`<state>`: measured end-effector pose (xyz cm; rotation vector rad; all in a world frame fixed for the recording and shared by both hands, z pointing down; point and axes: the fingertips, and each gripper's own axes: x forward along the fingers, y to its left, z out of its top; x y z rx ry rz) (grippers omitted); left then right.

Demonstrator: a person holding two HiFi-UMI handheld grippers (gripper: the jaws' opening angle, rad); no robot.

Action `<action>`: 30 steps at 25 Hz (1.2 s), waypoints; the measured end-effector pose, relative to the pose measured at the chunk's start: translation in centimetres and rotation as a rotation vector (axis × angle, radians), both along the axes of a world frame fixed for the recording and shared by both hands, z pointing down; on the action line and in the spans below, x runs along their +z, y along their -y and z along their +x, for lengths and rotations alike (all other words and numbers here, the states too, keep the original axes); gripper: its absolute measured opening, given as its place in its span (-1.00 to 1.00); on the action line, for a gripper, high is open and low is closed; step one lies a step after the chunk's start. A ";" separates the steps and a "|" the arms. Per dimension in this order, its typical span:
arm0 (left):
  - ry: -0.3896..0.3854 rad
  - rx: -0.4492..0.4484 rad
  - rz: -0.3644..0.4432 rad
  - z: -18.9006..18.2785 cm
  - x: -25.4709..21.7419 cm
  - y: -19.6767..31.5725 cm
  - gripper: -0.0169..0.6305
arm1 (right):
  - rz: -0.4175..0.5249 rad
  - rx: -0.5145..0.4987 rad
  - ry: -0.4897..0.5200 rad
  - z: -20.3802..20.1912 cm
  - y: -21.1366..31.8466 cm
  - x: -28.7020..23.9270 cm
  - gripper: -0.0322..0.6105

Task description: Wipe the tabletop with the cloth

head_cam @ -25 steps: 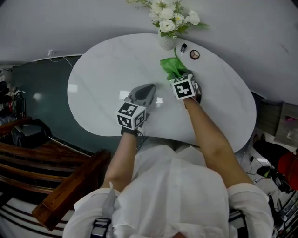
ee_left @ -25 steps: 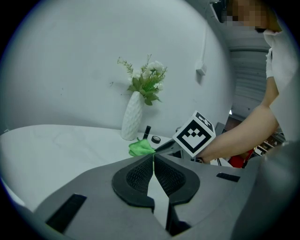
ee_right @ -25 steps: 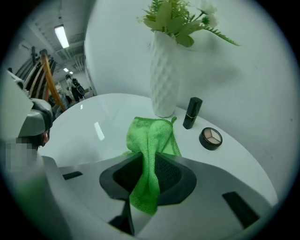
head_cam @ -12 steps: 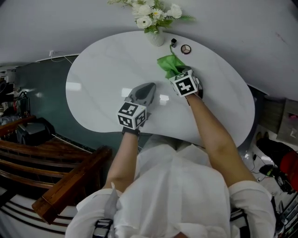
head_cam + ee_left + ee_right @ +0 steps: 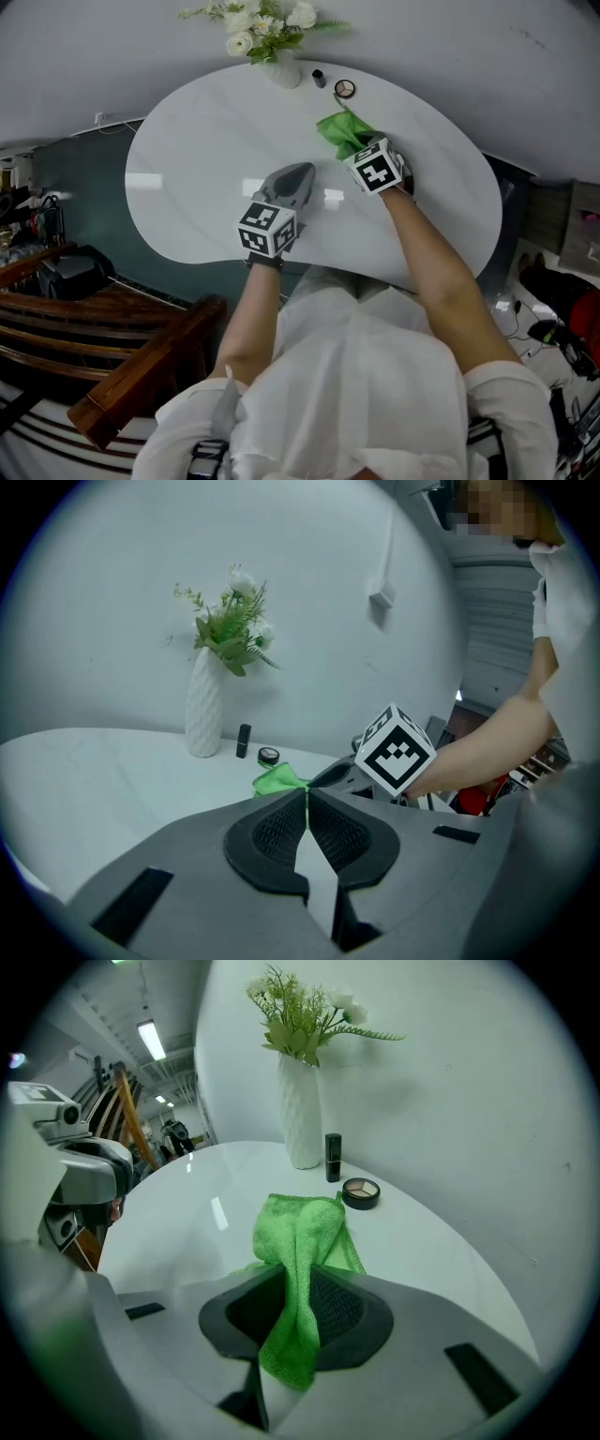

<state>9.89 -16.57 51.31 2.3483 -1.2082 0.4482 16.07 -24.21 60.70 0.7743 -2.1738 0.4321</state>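
A green cloth (image 5: 343, 132) (image 5: 302, 1241) (image 5: 277, 780) is pinched between the jaws of my right gripper (image 5: 361, 150) (image 5: 298, 1307), its free end resting on the white oval tabletop (image 5: 206, 150) toward the far side. My left gripper (image 5: 292, 184) (image 5: 307, 822) hovers over the middle of the table, to the left of the right one; its jaws meet with nothing between them.
At the table's far edge stand a white vase with flowers (image 5: 279, 67) (image 5: 302, 1119) (image 5: 203, 705), a small black tube (image 5: 319, 78) (image 5: 333, 1158) and a round compact (image 5: 345, 89) (image 5: 361, 1192). A dark wooden bench (image 5: 112, 375) lies left of the person, clutter on the floor at right.
The right gripper with the cloth has stayed over the far part of the table, shifting slightly right. The head view has turned, so the vase now appears further left. The left gripper barely moved.
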 end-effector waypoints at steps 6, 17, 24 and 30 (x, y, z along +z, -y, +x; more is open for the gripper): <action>0.004 0.015 0.005 2.6 -0.1 -0.2 -0.88 | 0.029 0.003 -0.027 3.8 0.6 0.1 -0.68; -0.001 0.070 0.006 9.2 0.1 0.2 -0.88 | 0.016 0.199 0.030 12.9 3.6 0.5 -0.68; -0.014 0.124 0.001 14.1 0.6 0.3 -0.88 | 0.032 0.353 0.030 20.8 2.5 0.6 -0.68; -0.031 0.180 0.007 18.6 0.7 0.4 -0.88 | 0.037 0.469 0.022 28.0 -0.6 1.0 -0.68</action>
